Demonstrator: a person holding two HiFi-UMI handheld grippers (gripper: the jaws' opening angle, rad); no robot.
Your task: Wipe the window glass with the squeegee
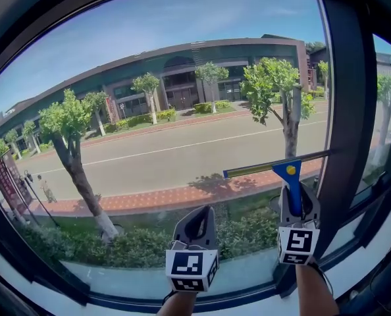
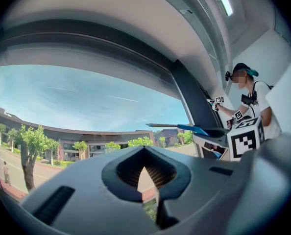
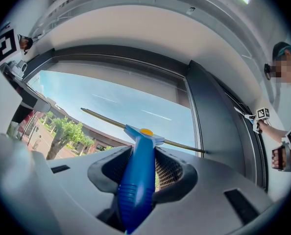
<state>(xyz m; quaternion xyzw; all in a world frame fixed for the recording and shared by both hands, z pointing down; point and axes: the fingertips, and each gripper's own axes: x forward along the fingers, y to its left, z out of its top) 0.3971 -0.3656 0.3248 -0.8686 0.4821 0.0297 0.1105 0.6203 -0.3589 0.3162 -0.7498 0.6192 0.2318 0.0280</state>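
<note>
A blue-handled squeegee (image 1: 291, 180) stands upright in my right gripper (image 1: 299, 206), which is shut on its handle (image 3: 138, 177). Its long blade (image 1: 274, 165) lies across the lower right of the window glass (image 1: 169, 110), its right end near the dark frame post (image 1: 345, 104). In the right gripper view the blade (image 3: 140, 132) runs slantwise against the glass. My left gripper (image 1: 195, 226) hovers lower, left of the squeegee, jaws shut with nothing between them (image 2: 145, 173). From the left gripper view the squeegee (image 2: 184, 128) shows at right.
A dark window frame (image 1: 182, 301) and sill run along the bottom. A second pane (image 1: 383, 110) lies right of the post. Outside are trees, a road and a long building. Another person with grippers (image 2: 248, 102) stands at the right indoors.
</note>
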